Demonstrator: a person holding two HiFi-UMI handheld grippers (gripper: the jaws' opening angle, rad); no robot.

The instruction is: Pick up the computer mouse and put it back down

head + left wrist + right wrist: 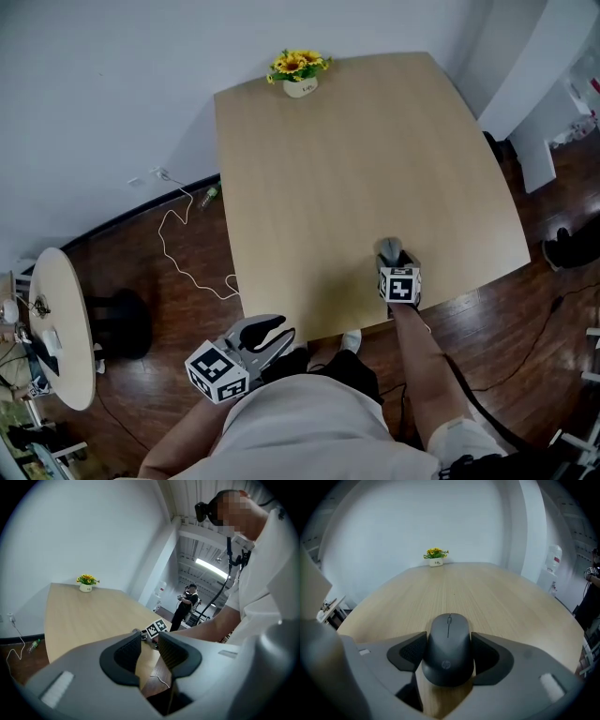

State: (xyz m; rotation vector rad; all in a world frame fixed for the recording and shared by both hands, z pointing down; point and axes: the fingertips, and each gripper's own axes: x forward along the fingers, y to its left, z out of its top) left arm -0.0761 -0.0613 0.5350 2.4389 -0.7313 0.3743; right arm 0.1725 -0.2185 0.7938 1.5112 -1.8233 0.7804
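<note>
A dark grey computer mouse (448, 644) lies on the light wooden table (356, 159) near its front edge, its buttons pointing away from me. My right gripper (448, 660) is shut on it, a black pad pressed against each side. From the head view only the tip of the mouse (388, 249) shows past the right gripper (393, 260) and its marker cube. My left gripper (274, 334) hangs off the table's front left corner, over the floor. In the left gripper view its jaws (149, 651) stand a little apart with nothing between them.
A small pot of yellow flowers (299, 71) stands at the table's far edge. A white cable (178, 239) trails on the dark floor to the left, beside a round side table (64, 328). A white cabinet (553, 103) stands at the right. Another person (186, 604) stands far off.
</note>
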